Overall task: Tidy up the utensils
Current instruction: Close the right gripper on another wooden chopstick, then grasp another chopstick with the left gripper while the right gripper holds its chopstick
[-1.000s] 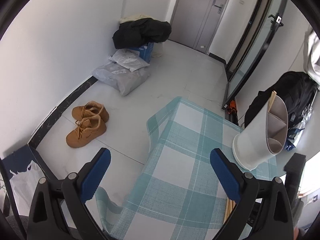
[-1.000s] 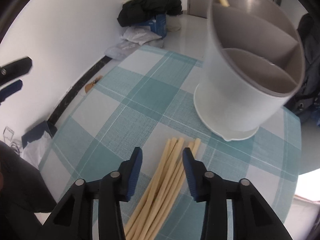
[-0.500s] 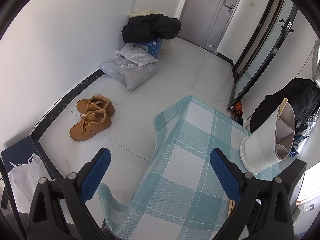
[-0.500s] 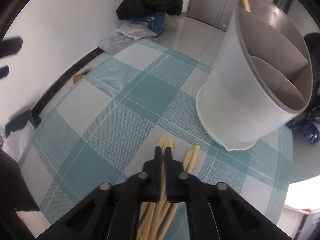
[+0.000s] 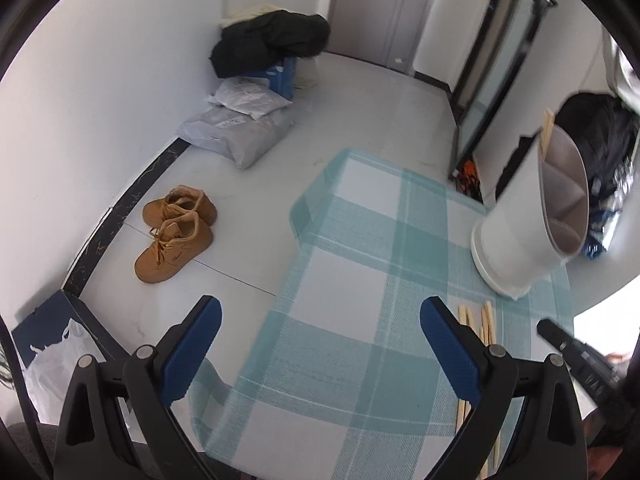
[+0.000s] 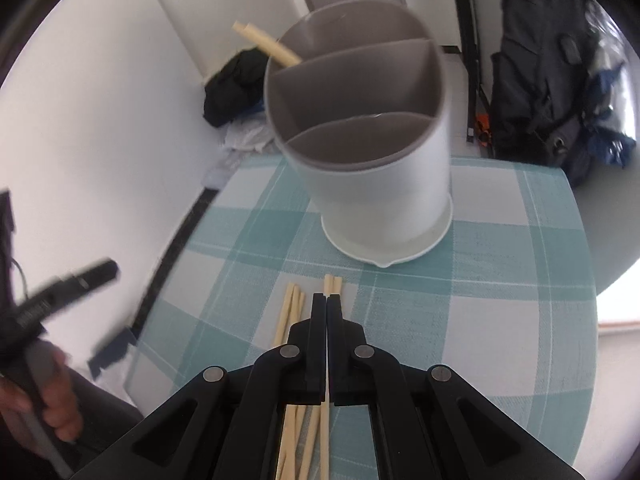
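A white utensil holder point(image 6: 372, 152) with grey inner dividers stands on the teal checked table point(image 6: 500, 280); it also shows in the left wrist view point(image 5: 528, 220). Two chopsticks point(image 6: 266, 44) lean in its far compartment. Several loose wooden chopsticks point(image 6: 290, 312) lie on the table in front of it, also in the left wrist view point(image 5: 476, 324). My right gripper point(image 6: 327, 300) is shut on one chopstick of this bundle, its tip point(image 6: 333, 283) sticking out past the jaws. My left gripper point(image 5: 320, 320) is open and empty above the table's left edge.
Brown shoes point(image 5: 176, 232), grey parcels point(image 5: 240, 132) and a black jacket point(image 5: 272, 40) lie on the floor to the left. A black backpack point(image 6: 540, 80) stands behind the table. The table edge point(image 5: 296, 232) drops off left.
My right gripper has closed on a chopstick from the bundle and swung to face the holder. My left gripper has moved back and right; the chopsticks have come into its view.
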{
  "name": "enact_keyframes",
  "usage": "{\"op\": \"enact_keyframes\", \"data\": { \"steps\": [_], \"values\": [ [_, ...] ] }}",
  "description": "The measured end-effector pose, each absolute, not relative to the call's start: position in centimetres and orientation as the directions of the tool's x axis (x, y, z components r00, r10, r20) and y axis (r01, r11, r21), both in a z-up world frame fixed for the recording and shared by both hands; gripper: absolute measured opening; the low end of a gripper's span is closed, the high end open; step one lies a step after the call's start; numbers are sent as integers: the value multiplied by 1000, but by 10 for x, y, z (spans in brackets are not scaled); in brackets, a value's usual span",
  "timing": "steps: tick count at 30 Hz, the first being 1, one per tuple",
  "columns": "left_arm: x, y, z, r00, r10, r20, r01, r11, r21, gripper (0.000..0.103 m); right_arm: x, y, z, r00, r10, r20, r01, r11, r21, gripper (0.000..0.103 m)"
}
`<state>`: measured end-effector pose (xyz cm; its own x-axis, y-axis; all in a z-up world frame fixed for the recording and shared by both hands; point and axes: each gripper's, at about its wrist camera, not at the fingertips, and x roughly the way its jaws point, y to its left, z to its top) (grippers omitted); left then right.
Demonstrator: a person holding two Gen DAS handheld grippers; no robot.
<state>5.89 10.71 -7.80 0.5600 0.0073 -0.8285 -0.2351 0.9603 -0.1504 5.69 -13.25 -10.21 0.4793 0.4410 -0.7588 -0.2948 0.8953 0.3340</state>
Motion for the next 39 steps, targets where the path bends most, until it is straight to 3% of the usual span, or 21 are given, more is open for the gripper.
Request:
{"op": "enact_keyframes", "data": {
  "steps": [10, 12, 14, 18, 22, 24, 32, 39],
  "values": [
    [58, 81, -86, 502, 1, -865, -179, 978, -103, 97, 50, -133, -118, 391, 454, -801, -348, 878, 328, 5],
    [58, 84, -86, 499, 4, -867, -199, 974, -110, 97, 57, -126, -121, 382, 444, -810, -362, 879, 311, 24],
    [58, 87, -87, 493, 3, -870, -219, 968, -121, 97, 64, -118, -123, 378, 429, -820, -375, 881, 288, 31],
    [59, 93, -90, 480, 1, -877, -247, 960, -134, 97, 81, -100, -133, 344, 386, -856, -386, 889, 245, 30],
    [59, 100, -92, 477, 8, -879, -265, 955, -135, 97, 85, -84, -136, 335, 350, -875, -412, 889, 198, 23],
    [59, 102, -92, 477, 4, -879, -268, 953, -141, 97, 84, -79, -138, 342, 326, -881, -421, 892, 166, 6],
    [62, 100, -98, 457, -1, -889, -257, 957, -134, 97, 86, -100, -131, 354, 385, -852, -352, 899, 260, 4],
    [65, 80, -107, 416, -45, -908, -191, 972, -135, 97, 75, -153, -110, 421, 499, -757, -260, 866, 426, 4]
  ]
}}
